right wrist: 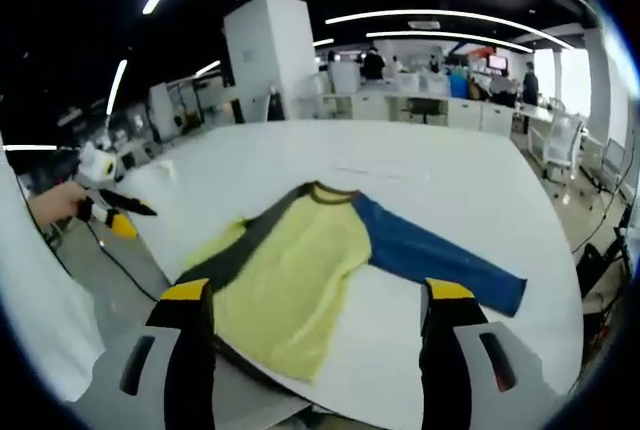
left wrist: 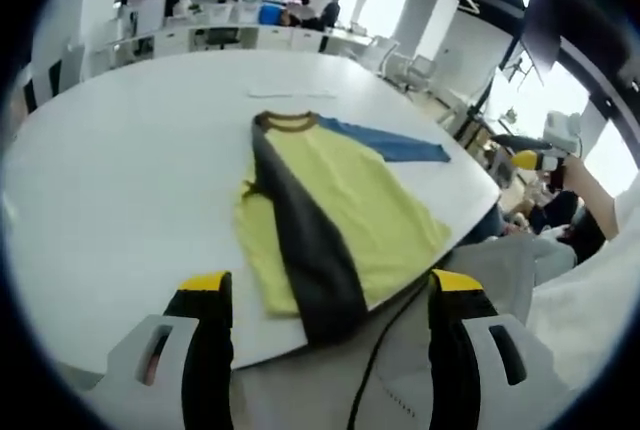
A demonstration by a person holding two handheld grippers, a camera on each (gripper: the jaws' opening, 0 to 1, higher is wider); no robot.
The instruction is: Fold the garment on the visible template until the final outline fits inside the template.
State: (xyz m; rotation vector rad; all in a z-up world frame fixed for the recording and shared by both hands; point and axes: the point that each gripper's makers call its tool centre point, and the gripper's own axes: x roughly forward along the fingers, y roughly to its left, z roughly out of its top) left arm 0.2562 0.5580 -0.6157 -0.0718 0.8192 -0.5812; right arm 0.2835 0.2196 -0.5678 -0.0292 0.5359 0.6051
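So both my claws were wide open, nothing in them. Left gripper [left wrist: 328,295] hovered just short of the shirt [left wrist: 335,212], which lay on the white table [left wrist: 130,170] dead ahead, gray sleeve folded across. Right gripper [right wrist: 318,302] faced the blue sleeve [right wrist: 430,252], stretched out flat.

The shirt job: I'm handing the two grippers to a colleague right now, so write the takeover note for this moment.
Left gripper: open, holding nothing, hovering at the table's near edge over the shirt's hem.
Right gripper: open, empty, above the hem end too.
Shirt: flat on the white table, yellow body, brown collar at the far end. The dark sleeve is already folded across the body; the blue sleeve lies spread out sideways. The hem overhangs the table edge slightly.
A template outline cannot be made out.
Left: fold in the blue sleeve, then fold the body to fit the template.
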